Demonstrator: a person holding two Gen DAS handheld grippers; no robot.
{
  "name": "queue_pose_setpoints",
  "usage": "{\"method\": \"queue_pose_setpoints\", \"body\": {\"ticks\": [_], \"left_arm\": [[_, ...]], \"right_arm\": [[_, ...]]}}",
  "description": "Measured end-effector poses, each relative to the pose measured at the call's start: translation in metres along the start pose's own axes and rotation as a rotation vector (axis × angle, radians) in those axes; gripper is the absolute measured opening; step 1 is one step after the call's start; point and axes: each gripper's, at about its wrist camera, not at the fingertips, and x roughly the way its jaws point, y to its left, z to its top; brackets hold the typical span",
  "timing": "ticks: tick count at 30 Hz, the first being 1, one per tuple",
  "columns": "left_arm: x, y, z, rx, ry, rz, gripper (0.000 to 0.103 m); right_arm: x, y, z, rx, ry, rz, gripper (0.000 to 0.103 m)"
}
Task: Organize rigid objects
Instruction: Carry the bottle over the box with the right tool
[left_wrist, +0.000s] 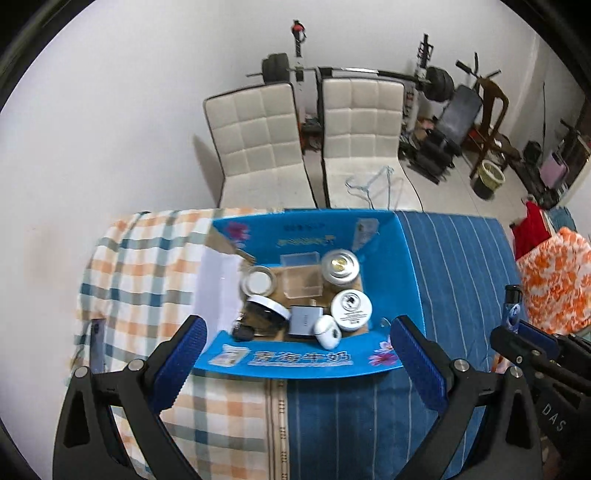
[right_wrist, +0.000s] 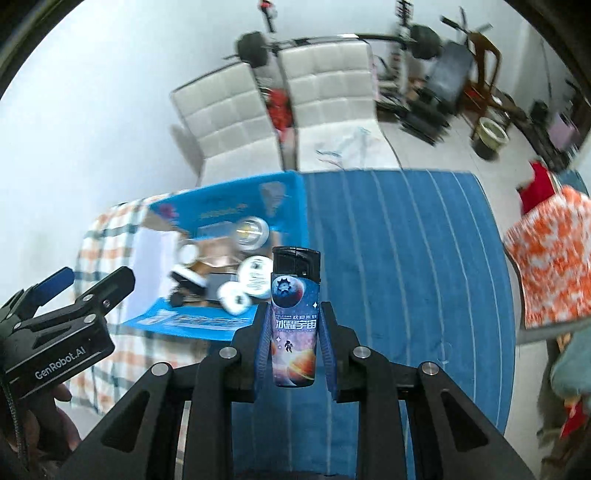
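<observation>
An open blue cardboard box (left_wrist: 295, 363) lies on the cloth-covered table. It holds several small things: white round jars (left_wrist: 351, 309), a silver tin (left_wrist: 340, 266), a clear plastic box (left_wrist: 301, 282), a white earbud case (left_wrist: 327, 331) and a grey block (left_wrist: 305, 320). My left gripper (left_wrist: 295, 354) is open and empty, just in front of the box. My right gripper (right_wrist: 294, 341) is shut on a lighter (right_wrist: 294, 321) with a space print and black cap, held upright above the blue cloth, right of the box (right_wrist: 192, 323). The lighter also shows in the left wrist view (left_wrist: 512, 306).
A plaid cloth (left_wrist: 147, 266) covers the table's left part, a blue striped cloth (left_wrist: 454, 266) the right. Two white chairs (left_wrist: 258, 147) stand behind the table. An orange patterned fabric (left_wrist: 554, 273) lies at the right. Gym gear stands at the back.
</observation>
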Motion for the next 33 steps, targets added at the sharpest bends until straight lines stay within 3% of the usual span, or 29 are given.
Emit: {"method": "queue_pose_setpoints", "body": {"ticks": [5,10,20,25,33], "left_arm": [[-0.010,0.017,-0.003,-0.023,-0.015,-0.005,0.102],[0.025,0.031,-0.013,-0.022,0.025,0.038,0.102],[0.146,0.053,-0.043,-0.039,0.253,-0.016,0.102],[0.173,0.056,-0.047,-0.034,0.285,-0.024,0.102],[0.208,0.062,-0.050,-0.021,0.366,-0.057,0.102]], "right_arm": [[-0.018,0.041,0.002,-0.066,-0.022,0.039,0.027],[-0.004,0.057,0.004,-0.079,0.003,0.056,0.027],[0.136,0.060,0.010,-0.034,0.176,0.023,0.027],[0.203,0.065,0.011,-0.024,0.249,-0.027,0.027],[0.263,0.064,0.006,-0.028,0.297,-0.107,0.027]]}}
